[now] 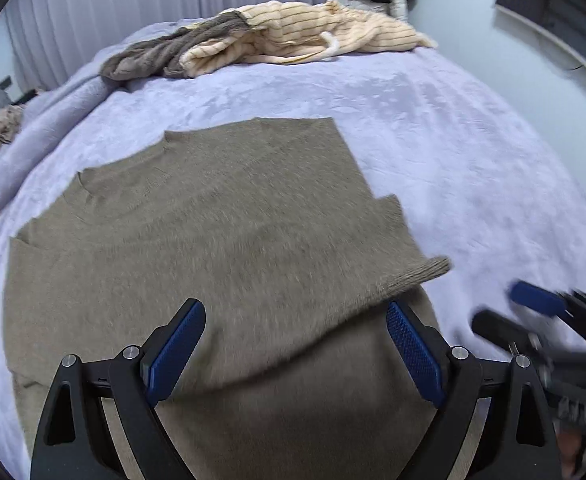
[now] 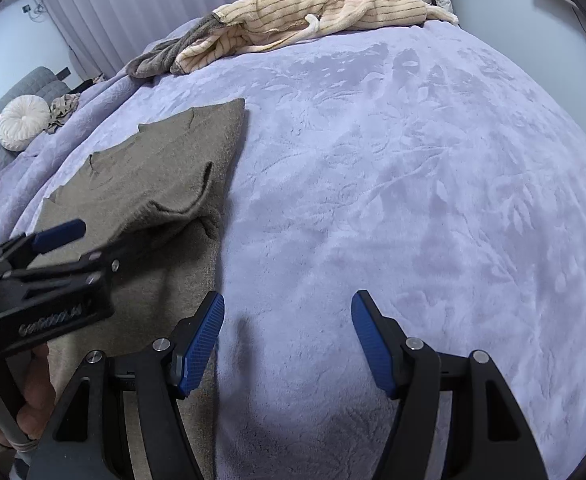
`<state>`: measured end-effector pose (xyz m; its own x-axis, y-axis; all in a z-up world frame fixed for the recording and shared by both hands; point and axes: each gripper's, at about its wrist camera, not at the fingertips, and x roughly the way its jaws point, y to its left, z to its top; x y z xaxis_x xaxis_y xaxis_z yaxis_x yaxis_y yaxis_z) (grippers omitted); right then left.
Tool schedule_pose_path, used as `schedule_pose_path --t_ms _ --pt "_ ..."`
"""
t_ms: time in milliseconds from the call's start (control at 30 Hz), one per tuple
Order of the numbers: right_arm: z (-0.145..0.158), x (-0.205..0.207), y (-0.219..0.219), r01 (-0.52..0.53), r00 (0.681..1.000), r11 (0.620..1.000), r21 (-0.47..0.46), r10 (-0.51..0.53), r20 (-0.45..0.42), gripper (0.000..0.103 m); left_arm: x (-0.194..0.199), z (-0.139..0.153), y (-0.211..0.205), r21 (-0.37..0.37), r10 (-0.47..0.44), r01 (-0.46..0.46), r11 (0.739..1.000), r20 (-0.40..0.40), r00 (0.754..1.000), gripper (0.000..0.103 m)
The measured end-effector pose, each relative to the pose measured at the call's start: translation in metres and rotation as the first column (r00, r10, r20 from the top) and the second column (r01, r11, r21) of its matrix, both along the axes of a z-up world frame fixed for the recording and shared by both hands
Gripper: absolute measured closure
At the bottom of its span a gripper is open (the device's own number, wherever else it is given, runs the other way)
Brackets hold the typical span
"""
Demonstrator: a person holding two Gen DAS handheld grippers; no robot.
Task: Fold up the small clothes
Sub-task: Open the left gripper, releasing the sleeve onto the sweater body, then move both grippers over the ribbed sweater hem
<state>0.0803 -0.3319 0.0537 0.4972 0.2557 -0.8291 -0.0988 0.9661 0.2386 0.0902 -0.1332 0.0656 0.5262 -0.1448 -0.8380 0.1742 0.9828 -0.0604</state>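
Observation:
A taupe knit sweater (image 1: 221, 240) lies flat on the lilac bed cover, with one sleeve folded across its body and the ribbed cuff (image 1: 421, 272) poking out on the right. My left gripper (image 1: 295, 320) hovers open over the sweater's lower part, holding nothing. The sweater also shows in the right wrist view (image 2: 161, 172), at the left. My right gripper (image 2: 287, 312) is open and empty over bare bed cover, just right of the sweater's edge. The left gripper (image 2: 59, 236) appears there from the side; the right gripper (image 1: 533, 300) shows blurred in the left wrist view.
A heap of cream striped and grey clothes (image 1: 293, 36) lies at the far end of the bed (image 2: 413, 160). A round white cushion (image 2: 23, 122) and a grey sofa sit off the bed's left side. Curtains hang behind.

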Motion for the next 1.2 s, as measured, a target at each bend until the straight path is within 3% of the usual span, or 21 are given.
schedule_pose_path --t_ms 133,267,300,333,367,400,433,467,567,633,767,800,900,933,967,1067,1200 --pt "0.000 0.014 0.000 -0.001 1.000 0.979 0.202 0.006 -0.023 0.033 -0.012 0.001 0.032 -0.019 0.027 -0.027 0.999 0.011 1.000 0.010" --pt "-0.013 0.044 0.026 -0.029 0.997 0.967 0.254 0.045 -0.058 0.033 0.006 -0.014 0.078 -0.039 0.163 -0.165 0.985 -0.057 0.985 0.010" --pt "-0.016 0.050 0.035 -0.041 0.997 0.969 0.243 0.057 -0.060 0.034 0.011 -0.019 0.088 -0.039 0.192 -0.195 0.980 -0.071 0.979 0.010" --pt "-0.017 0.055 0.045 -0.061 0.996 0.974 0.220 0.075 -0.052 0.044 0.014 -0.022 0.096 -0.031 0.221 -0.224 0.974 -0.081 0.972 0.010" --pt "-0.017 0.059 0.056 -0.094 0.994 0.978 0.187 0.104 -0.045 0.062 0.015 -0.026 0.103 -0.022 0.240 -0.243 0.970 -0.089 0.967 0.010" --pt "-0.016 0.061 0.066 -0.121 0.991 0.983 0.135 0.127 -0.034 0.071 0.015 -0.030 0.109 -0.010 0.256 -0.258 0.966 -0.095 0.962 0.010" --pt "-0.013 0.061 0.075 -0.145 0.989 0.987 0.067 0.147 -0.021 0.088 0.016 -0.032 0.114 0.002 0.267 -0.268 0.963 -0.097 0.959 0.010" --pt "-0.008 0.060 0.083 -0.168 0.986 0.986 0.007 0.168 0.000 0.093 0.015 -0.034 0.119 0.011 0.275 -0.275 0.961 -0.096 0.957 0.010" --pt "0.015 0.050 0.099 -0.190 0.970 0.974 -0.124 0.206 0.132 0.095 0.011 -0.037 0.133 0.029 0.297 -0.295 0.955 -0.087 0.951 0.010" --pt "0.018 0.054 0.103 -0.161 0.967 0.968 -0.192 0.193 0.163 0.095 0.012 -0.042 0.145 0.039 0.316 -0.314 0.949 -0.101 0.943 0.010" --pt "-0.009 0.077 0.101 -0.168 0.985 0.966 -0.199 0.170 -0.007 0.093 0.008 -0.040 0.153 0.040 0.317 -0.314 0.949 -0.102 0.943 0.010" --pt "-0.005 0.074 0.095 -0.149 0.989 0.973 -0.178 0.151 -0.002 0.091 0.005 -0.035 0.153 0.041 0.309 -0.306 0.951 -0.089 0.947 0.010" --pt "0.023 0.051 0.079 -0.039 0.994 0.986 -0.160 0.055 0.094 0.068 -0.009 -0.026 0.154 0.042 0.279 -0.277 0.960 -0.066 0.958 0.010" --pt "0.033 0.039 0.077 -0.018 0.990 0.989 -0.148 0.038 0.133 0.049 -0.014 -0.025 0.155 0.037 0.274 -0.272 0.962 -0.068 0.959 0.010" --pt "0.041 0.024 0.080 -0.024 0.984 0.990 -0.136 0.047 0.171 0.038 -0.019 -0.025 0.155 0.031 0.266 -0.264 0.964 -0.076 0.961 0.010" --pt "0.044 -0.005 0.112 -0.172 0.967 0.972 -0.159 0.197 0.160 0.037 -0.034 -0.030 0.153 0.047 0.234 -0.231 0.972 -0.094 0.968 0.010" --pt "0.012 -0.033 0.162 -0.380 0.917 0.903 -0.201 0.396 0.044 0.037 -0.057 -0.048 0.157 0.057 0.211 -0.204 0.977 -0.162 0.964 0.010"
